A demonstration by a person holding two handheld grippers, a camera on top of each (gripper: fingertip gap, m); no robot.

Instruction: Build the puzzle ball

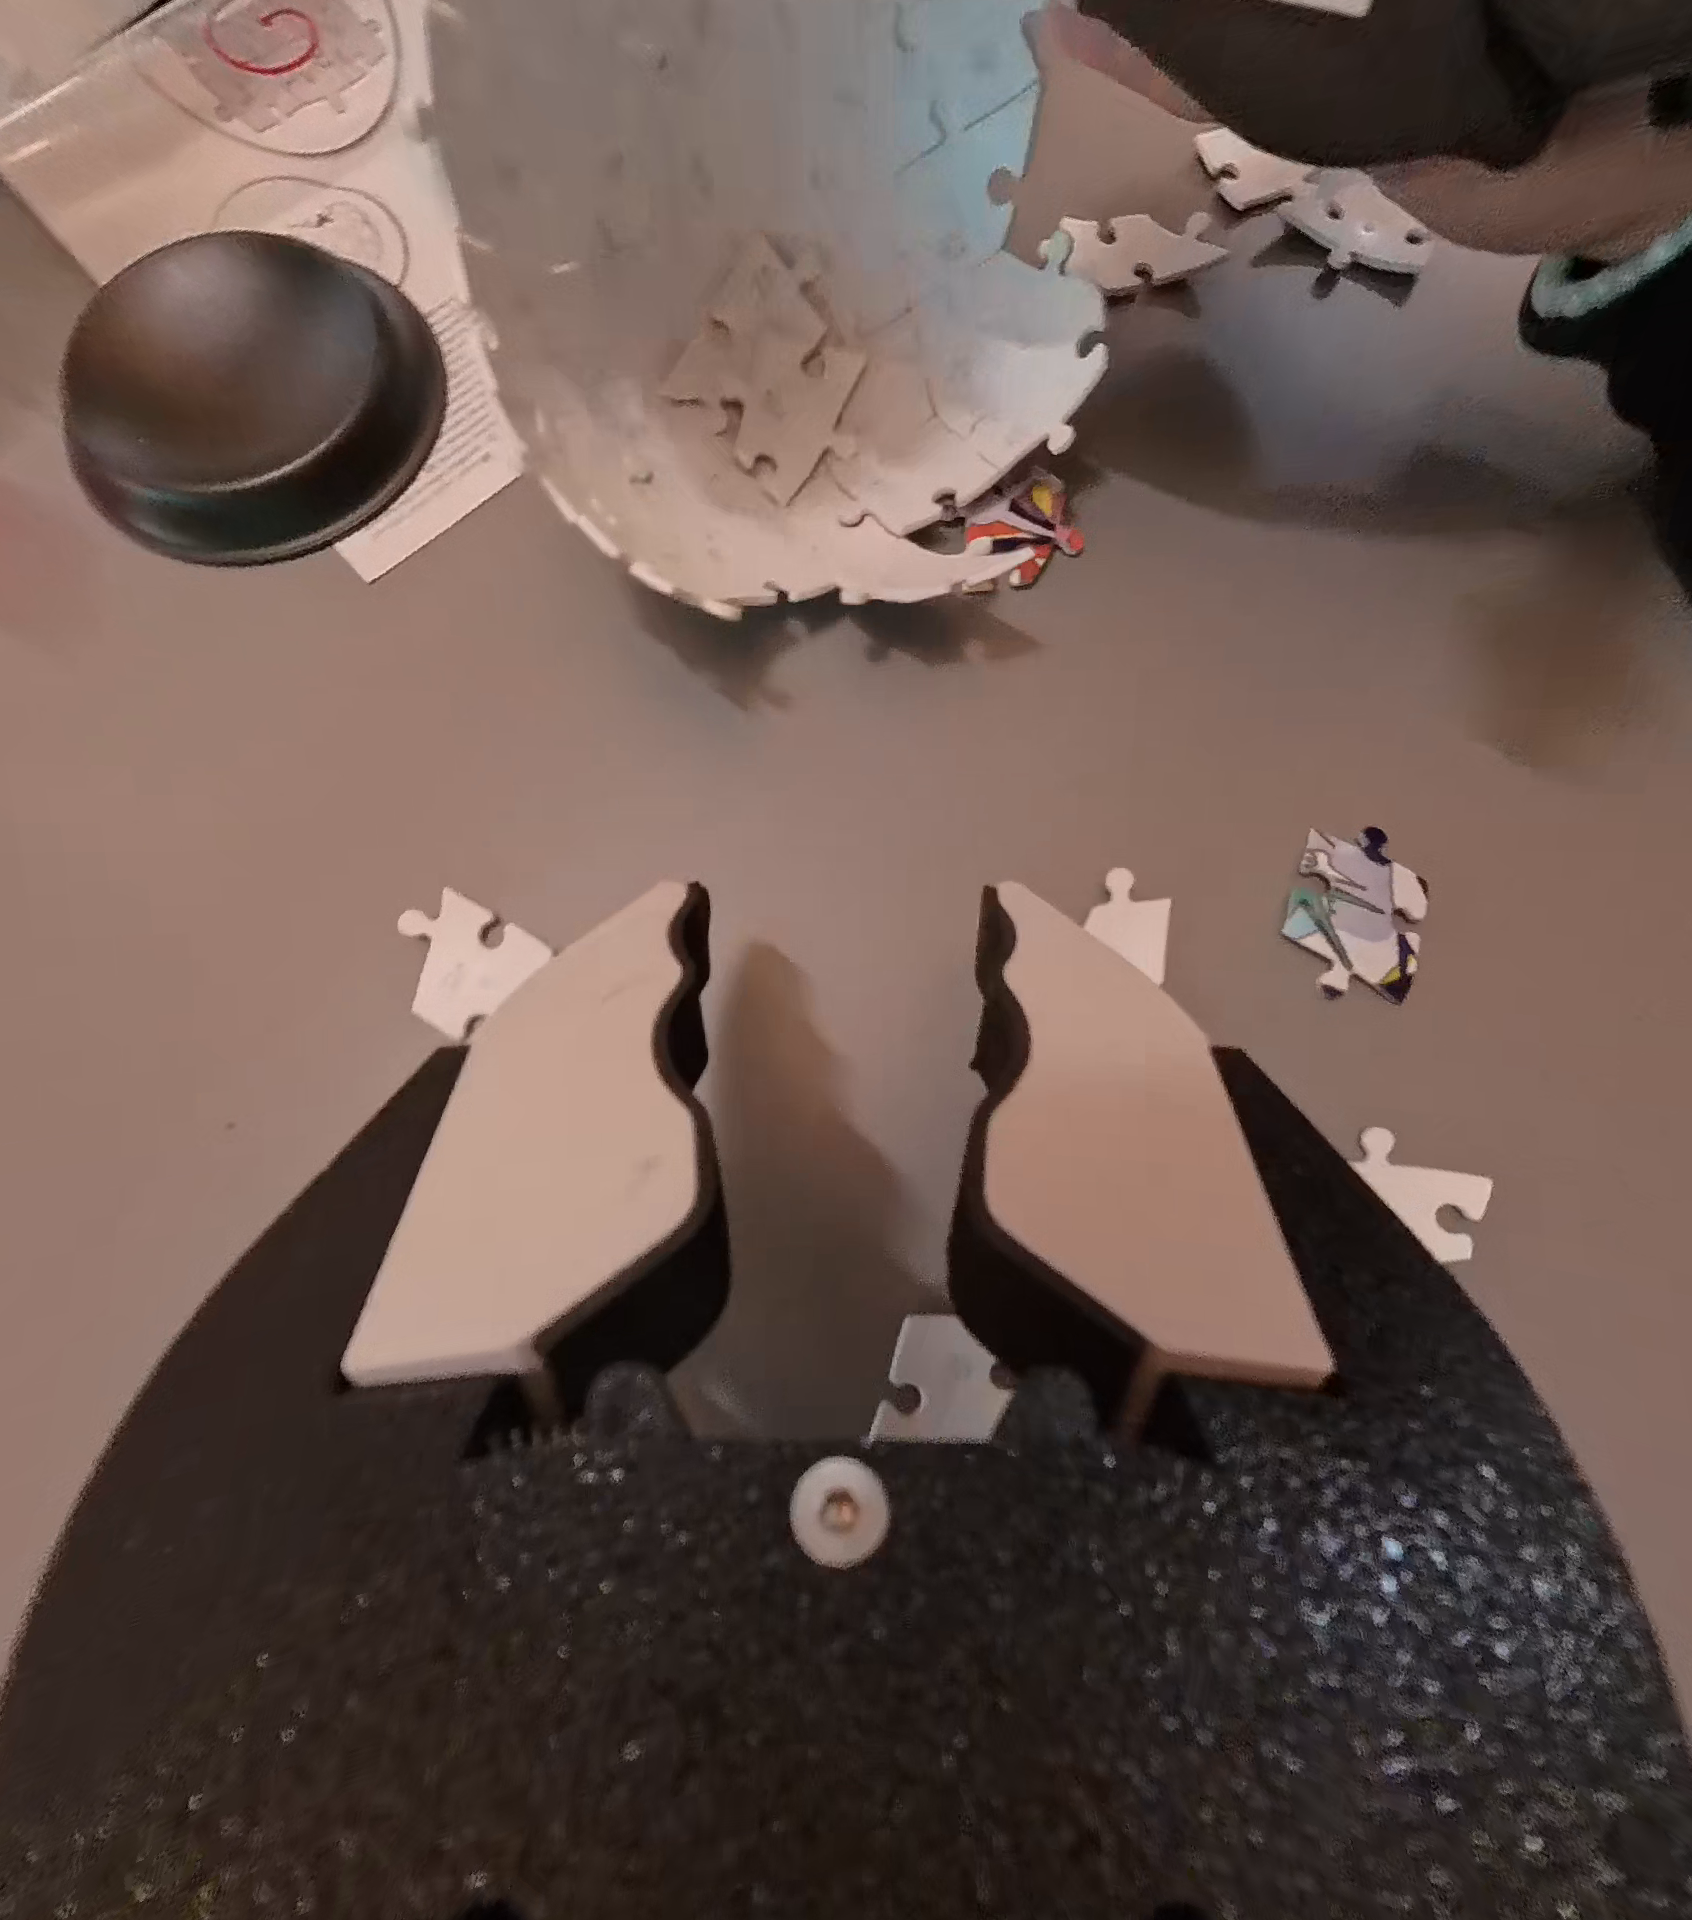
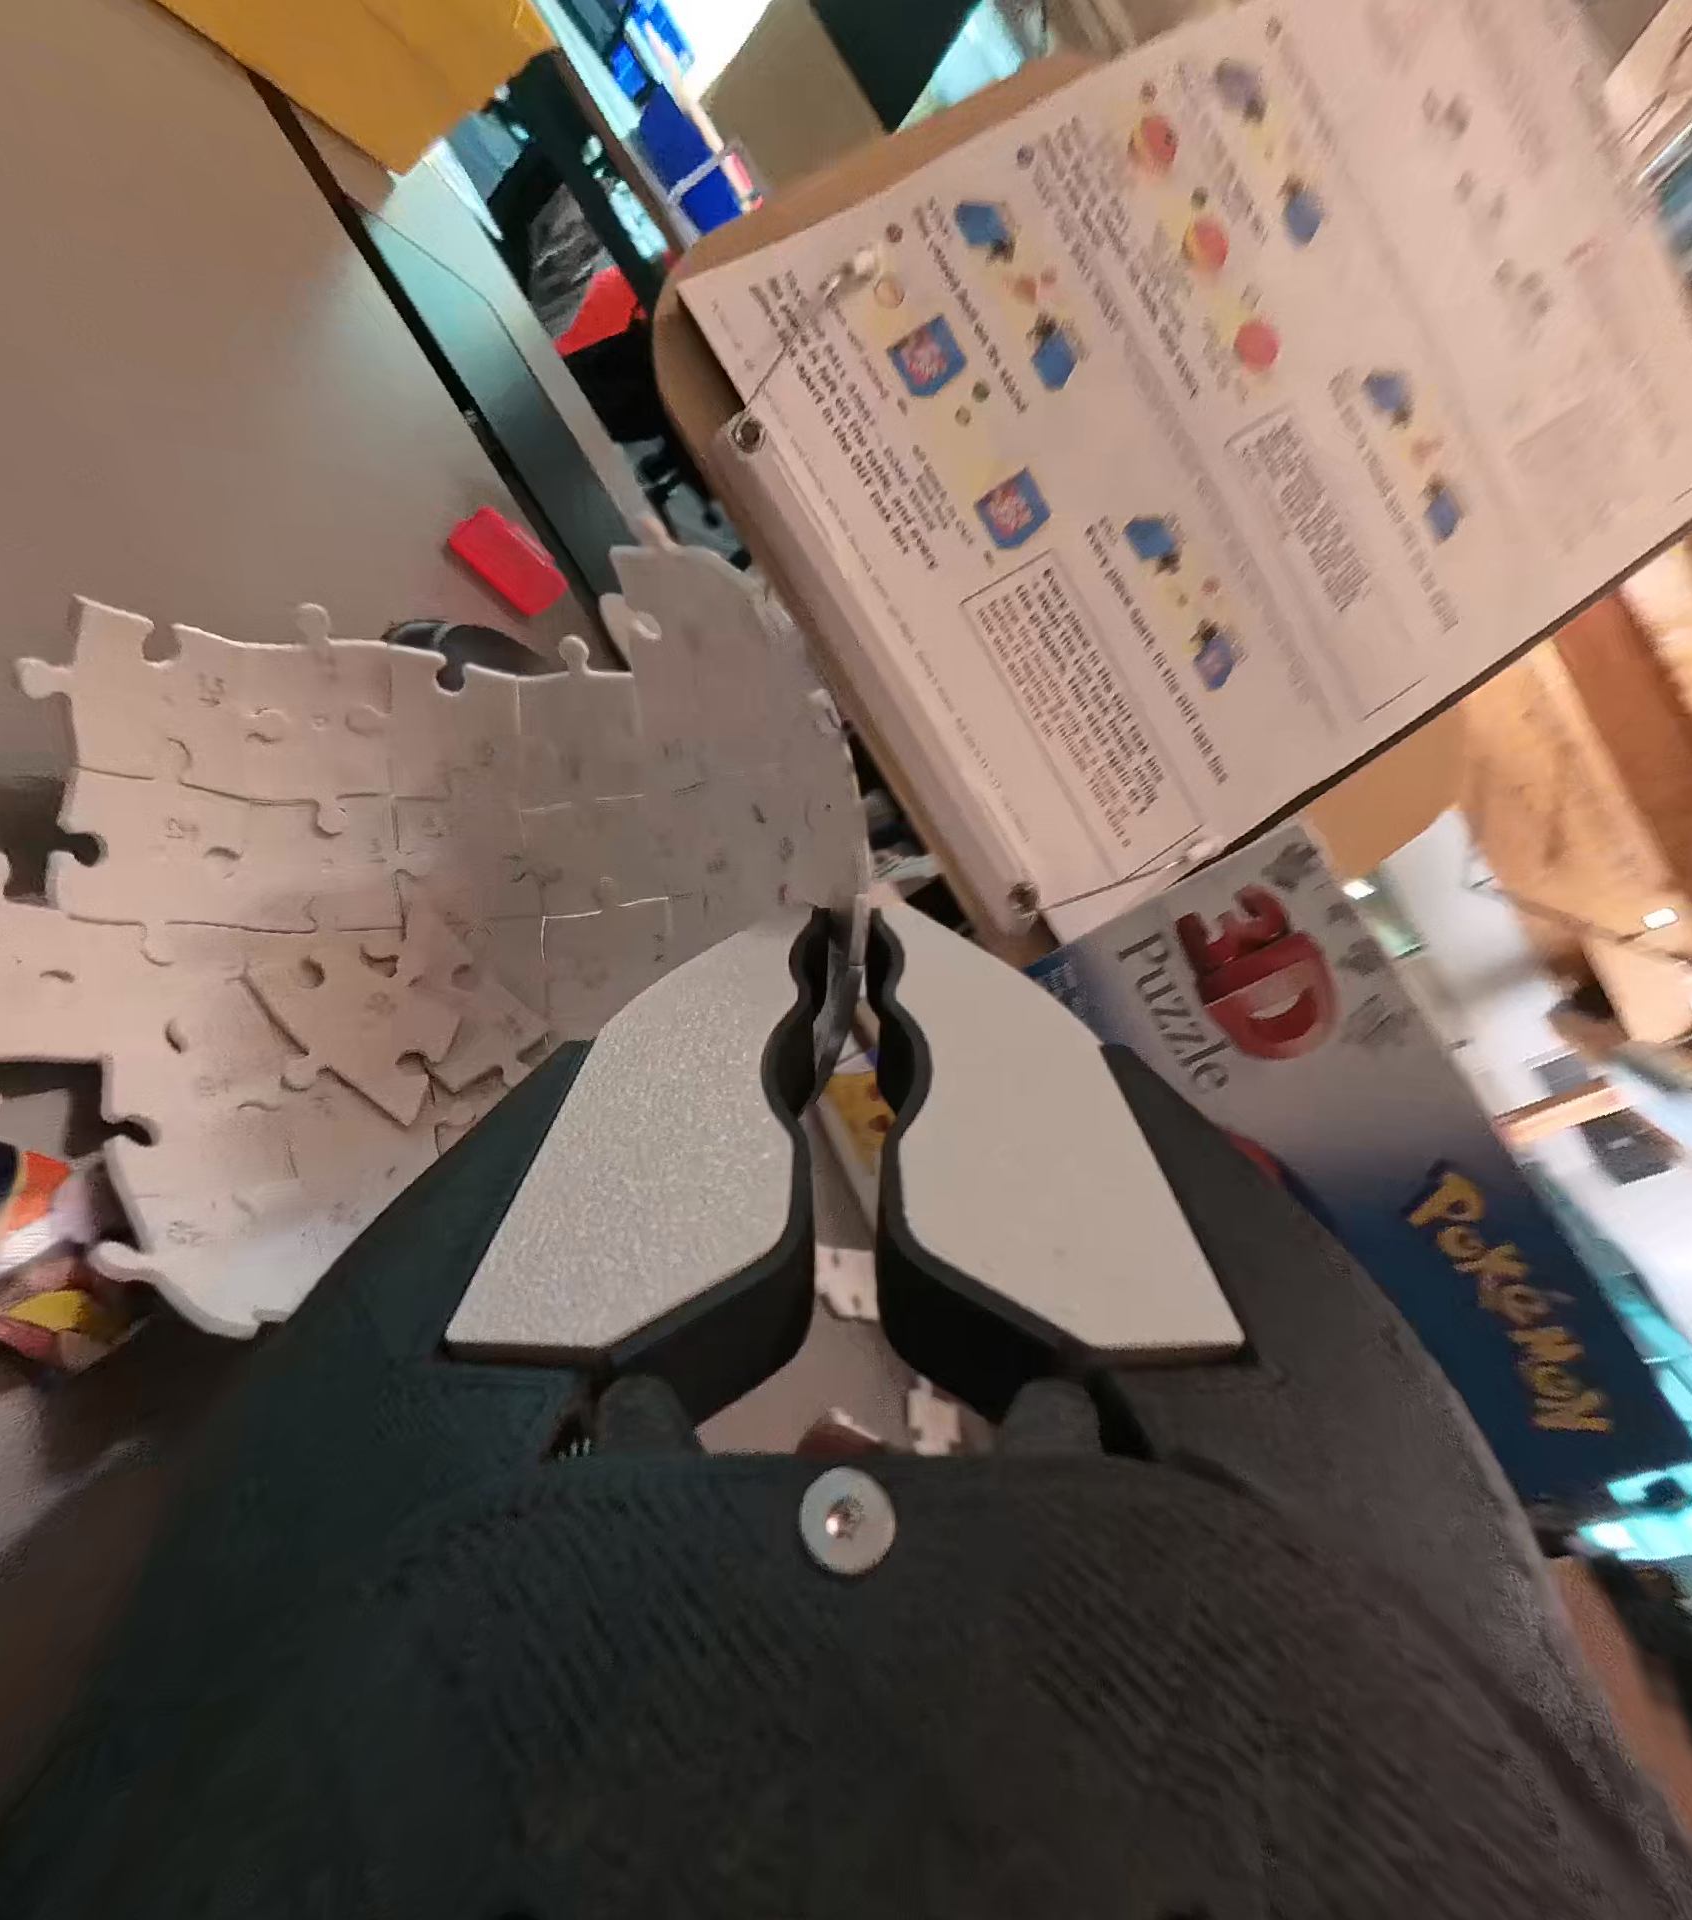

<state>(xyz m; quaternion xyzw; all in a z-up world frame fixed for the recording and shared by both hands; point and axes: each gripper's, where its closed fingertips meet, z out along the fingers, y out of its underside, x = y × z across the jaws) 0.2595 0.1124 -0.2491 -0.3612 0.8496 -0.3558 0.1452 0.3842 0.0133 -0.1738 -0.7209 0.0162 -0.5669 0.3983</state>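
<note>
The right gripper [image 2: 847, 951] pinches the half-built ball's [image 2: 385, 862] rim; the left gripper [image 1: 844, 914], spread wide, hovers nearer over loose pieces [image 1: 1356, 914].

One half-built puzzle shell [image 1: 800, 416] and one black dome stand [image 1: 250, 395] sit on the table [image 1: 198, 790]. One red block [image 2: 506, 559] and one puzzle box [image 2: 1341, 1091] show. At least six loose pieces lie scattered, two of them colour-side up [image 1: 1356, 912].

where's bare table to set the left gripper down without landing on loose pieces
Freest is the grey table between the black dome stand, the half-built puzzle shell and the left gripper. Crowded: white loose pieces flank the open jaws, and a printed piece lies to their right.
</note>
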